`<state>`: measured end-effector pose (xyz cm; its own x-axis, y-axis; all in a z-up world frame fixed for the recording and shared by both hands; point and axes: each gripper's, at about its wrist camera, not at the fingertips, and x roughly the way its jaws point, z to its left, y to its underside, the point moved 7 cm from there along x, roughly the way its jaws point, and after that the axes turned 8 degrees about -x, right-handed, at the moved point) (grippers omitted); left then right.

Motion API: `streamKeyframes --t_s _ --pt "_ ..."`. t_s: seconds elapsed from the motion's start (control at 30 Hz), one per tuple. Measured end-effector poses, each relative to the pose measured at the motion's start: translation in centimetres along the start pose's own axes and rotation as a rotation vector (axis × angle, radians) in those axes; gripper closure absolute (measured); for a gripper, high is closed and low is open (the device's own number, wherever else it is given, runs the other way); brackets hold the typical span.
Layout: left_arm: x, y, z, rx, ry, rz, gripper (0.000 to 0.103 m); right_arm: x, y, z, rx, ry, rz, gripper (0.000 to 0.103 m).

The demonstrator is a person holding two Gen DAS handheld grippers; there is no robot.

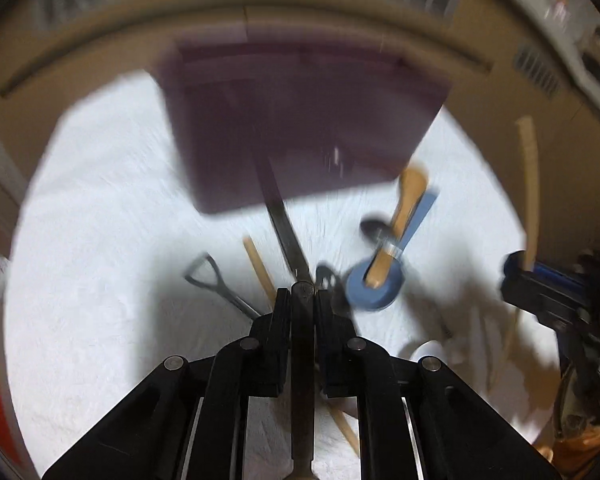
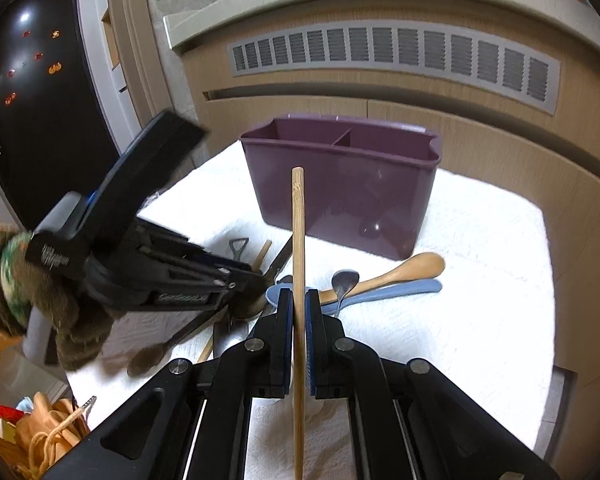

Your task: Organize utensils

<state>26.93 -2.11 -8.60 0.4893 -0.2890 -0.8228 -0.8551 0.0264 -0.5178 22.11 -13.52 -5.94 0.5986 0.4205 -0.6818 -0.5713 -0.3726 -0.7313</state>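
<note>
My left gripper (image 1: 302,294) is shut on a dark metal utensil handle (image 1: 302,380) that runs back between its fingers; this view is blurred by motion. My right gripper (image 2: 299,300) is shut on a wooden chopstick (image 2: 298,216) held upright, its tip in front of the purple two-compartment utensil holder (image 2: 342,196), which also shows in the left wrist view (image 1: 300,120). On the white towel (image 2: 480,300) lie a wooden spoon (image 2: 400,270), a blue spoon (image 2: 396,290), a metal spoon (image 2: 344,282) and several more utensils. The left gripper shows in the right wrist view (image 2: 256,280) low over the pile.
A wooden cabinet front with a vent grille (image 2: 396,54) stands behind the holder. A black fridge (image 2: 28,100) is at the left. Bags and clutter (image 2: 40,432) sit off the table's left edge. A second chopstick (image 1: 260,266) and a shovel-handled utensil (image 1: 212,280) lie on the towel.
</note>
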Motion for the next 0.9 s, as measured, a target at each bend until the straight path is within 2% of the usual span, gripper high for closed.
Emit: streamKeyframes --t_s 0.13,0.27,0.4,0.53,0.6,0.7,0.77,0.9 --pt "-6.2 -0.6 -0.4 -0.022 0.016 -0.253 0.091 -1.3 -0.9 -0.1 -0.012 0.030 -0.033 0.097" --pt "-11.4 -2.1 -0.6 0.000 -0.004 -0.440 0.091 -2.6 -2.6 0.0 -0.014 0.046 -0.084 0.097" --pt "-16.7 -6.6 -1.9 0.034 0.009 -0.605 0.091 -4.6 -5.8 -0.4 -0.017 0.076 -0.170 0.097" --pt "-20.8 -11.8 -3.5 0.085 0.010 -0.770 0.091 -7.4 -12.3 -1.5 -0.059 0.117 -0.289 0.097" --pt "-21.8 -13.0 -3.6 0.087 0.019 -0.793 0.091 -7.4 -14.8 -2.1 -0.073 0.094 -0.281 0.097" --pt "-20.3 -13.2 -2.6 0.079 0.025 -0.761 0.091 -5.1 -14.7 -2.1 -0.110 0.019 -0.181 0.097" --pt "-18.7 -12.2 -1.6 0.068 0.026 -0.714 0.091 -1.9 -11.9 -1.6 -0.147 -0.024 -0.060 0.090" --pt "-15.4 -9.6 0.1 0.044 0.011 -0.624 0.091 4.6 -5.6 -0.3 -0.222 -0.043 0.158 0.088"
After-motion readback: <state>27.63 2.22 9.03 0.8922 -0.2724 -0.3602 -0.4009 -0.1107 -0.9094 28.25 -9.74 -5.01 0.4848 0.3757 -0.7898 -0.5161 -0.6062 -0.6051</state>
